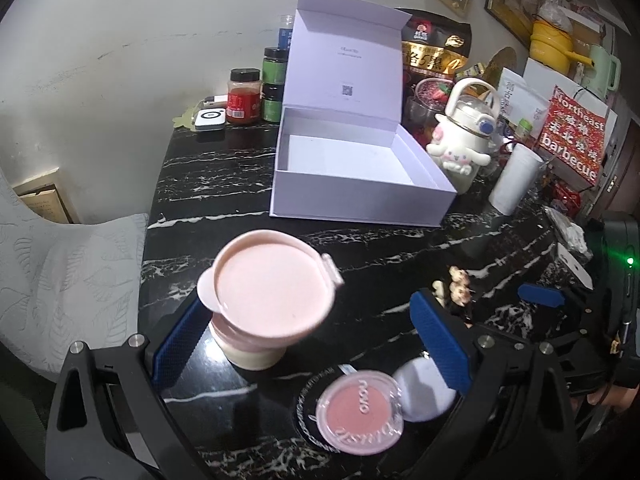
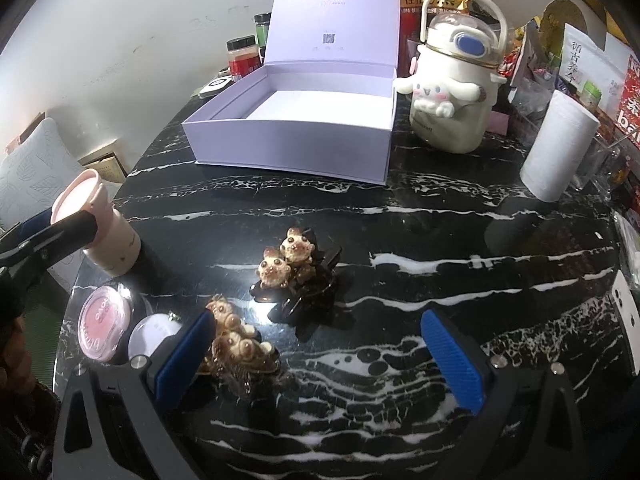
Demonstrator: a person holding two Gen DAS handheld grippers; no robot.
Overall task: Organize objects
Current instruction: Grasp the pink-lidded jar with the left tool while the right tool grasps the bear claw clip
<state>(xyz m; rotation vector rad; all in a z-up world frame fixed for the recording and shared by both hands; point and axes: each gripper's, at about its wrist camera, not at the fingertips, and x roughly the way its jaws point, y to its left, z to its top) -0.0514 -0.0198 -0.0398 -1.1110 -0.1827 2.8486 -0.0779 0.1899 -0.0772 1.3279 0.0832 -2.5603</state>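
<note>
A: At a black marble table (image 2: 400, 240), two handheld grippers are working the near edge. The left gripper (image 1: 312, 344) is hanging with jaws spread wide, a pink-lidded cup (image 1: 264, 296) standing beside its left finger, not clamped. The right gripper (image 2: 320, 344) is gaping too, a bear hair clip (image 2: 240, 352) sitting against its left pad.

B: Advice for the pickup?

A: Likely centring the jaws around the cup's body below the lid, closing gently, keeping it upright.

B: The count?

A: One cup, one pink blush compact (image 1: 358, 410), one white puff (image 1: 424, 390) touching it, two bear clips, the second (image 2: 296, 276) farther in. Beyond, one lavender box (image 1: 360, 172) is sitting open and empty.
</note>
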